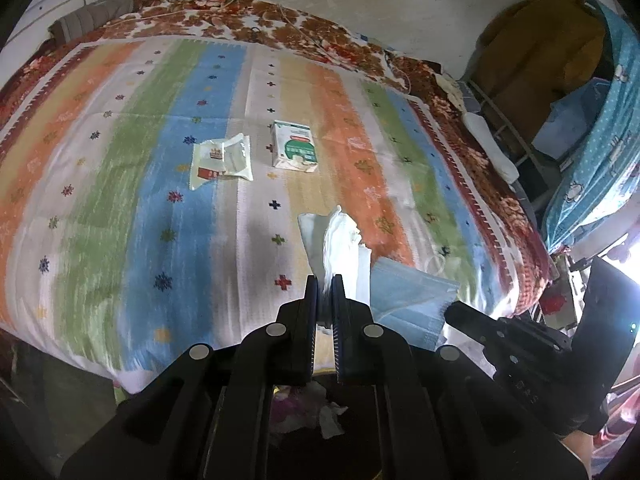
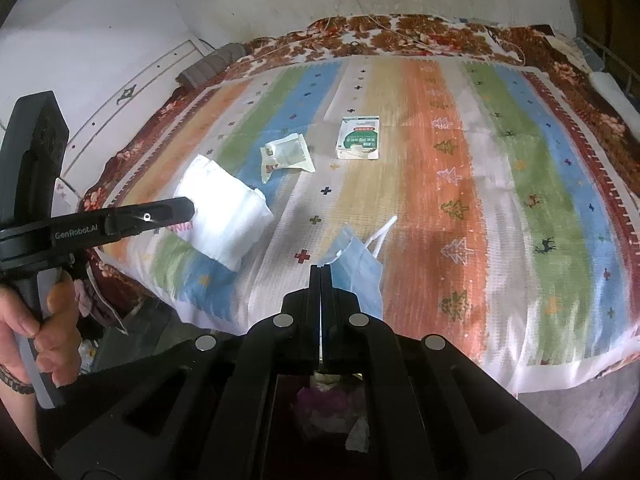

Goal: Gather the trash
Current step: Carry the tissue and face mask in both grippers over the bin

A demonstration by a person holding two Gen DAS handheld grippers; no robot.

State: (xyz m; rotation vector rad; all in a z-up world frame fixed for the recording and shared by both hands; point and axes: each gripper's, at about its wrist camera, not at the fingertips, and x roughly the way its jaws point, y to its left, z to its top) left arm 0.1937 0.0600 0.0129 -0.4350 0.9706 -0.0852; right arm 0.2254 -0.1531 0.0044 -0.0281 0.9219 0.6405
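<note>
My left gripper is shut on a crumpled white tissue, which hangs in the air above the bed's near edge. In the right wrist view the same tissue shows at the left gripper's tip. My right gripper is shut on a corner of a blue face mask, whose white ear loop dangles. From the left wrist view the mask sits just right of the tissue. A green-and-white carton and a torn clear wrapper lie in the middle of the bed.
A striped blanket covers the bed, with a floral quilt beneath and a white wall behind. Under both grippers a dark bin holds crumpled paper. A person's hand grips the left tool. Cluttered shelves and blue fabric stand at the right.
</note>
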